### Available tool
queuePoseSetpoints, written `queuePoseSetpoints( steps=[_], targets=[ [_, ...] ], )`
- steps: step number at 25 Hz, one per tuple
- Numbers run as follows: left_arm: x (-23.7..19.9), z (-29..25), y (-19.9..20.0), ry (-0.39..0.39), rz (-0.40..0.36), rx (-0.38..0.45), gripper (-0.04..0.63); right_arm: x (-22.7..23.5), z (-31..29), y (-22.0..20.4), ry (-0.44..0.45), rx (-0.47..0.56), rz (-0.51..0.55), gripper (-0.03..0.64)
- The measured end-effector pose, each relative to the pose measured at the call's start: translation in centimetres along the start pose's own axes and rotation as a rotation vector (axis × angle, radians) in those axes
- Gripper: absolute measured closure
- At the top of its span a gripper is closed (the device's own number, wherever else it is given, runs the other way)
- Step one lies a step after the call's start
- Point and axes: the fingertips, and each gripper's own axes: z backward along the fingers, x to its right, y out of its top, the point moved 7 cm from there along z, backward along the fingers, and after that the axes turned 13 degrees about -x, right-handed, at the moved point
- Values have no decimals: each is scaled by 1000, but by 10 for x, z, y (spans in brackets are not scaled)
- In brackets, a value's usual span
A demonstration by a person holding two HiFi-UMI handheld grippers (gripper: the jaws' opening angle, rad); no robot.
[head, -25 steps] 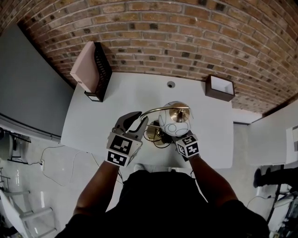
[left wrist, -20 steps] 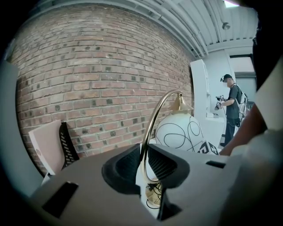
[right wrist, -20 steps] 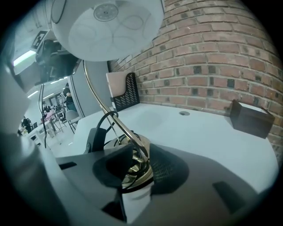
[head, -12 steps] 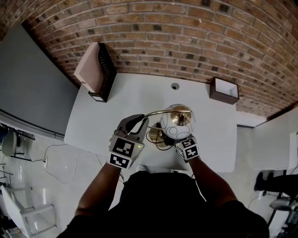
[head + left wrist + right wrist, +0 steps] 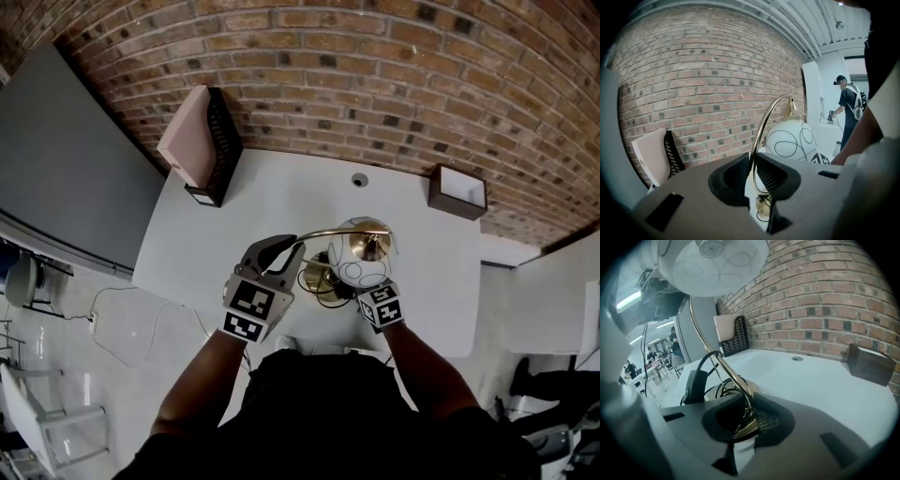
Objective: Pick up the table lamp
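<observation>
Since a second ago both pairs of jaws have just been closing, and the left gripper, which was standing open beside the lamp then, is now pinching it. Its jaws are nearly together, with only the thin curved brass stem of the table lamp passing between the pads. The right gripper is also squeezing nearly shut. It is gripping the same stem lower down, just above the round brass base. The lamp is standing at the near middle of the white table. Its base seems to be resting on the surface, with a black cable coiling just beside it. The white globe shade, marked with thin black lines, is hanging from the far end of the stem, just beyond the right gripper. A black file holder is standing at the far left corner of the table, and a brown box is sitting at the far right, near the brick wall.
</observation>
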Motion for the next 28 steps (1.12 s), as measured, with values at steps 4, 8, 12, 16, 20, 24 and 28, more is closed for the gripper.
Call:
queuePoseSetpoints(
  steps=[4, 8, 12, 16, 20, 24, 28],
  targets=[
    [-1, -2, 1, 14, -19, 6, 545, 1, 0, 1, 28, -5, -11, 565],
    [-3, -6, 1, 57, -23, 16, 546, 0, -1, 0, 34, 0, -21, 565],
    [-8, -9, 1, 29, -20, 18, 546, -2, -2, -1, 35, 7, -26, 566],
    [-12, -9, 2, -1, -16, 15, 546, -3, -3, 1, 33, 1, -20, 568],
    [-13, -8, 2, 7, 14, 21, 545, -4, -2, 2, 13, -10, -22, 569],
    [-17, -6, 0, 2, 46, 4, 545, -5, 1, 4, -4, -13, -22, 571],
    [-25, 5, 1, -19, 88, 16, 546, -5, 16, 13, -11, -1, -25, 569]
  ],
)
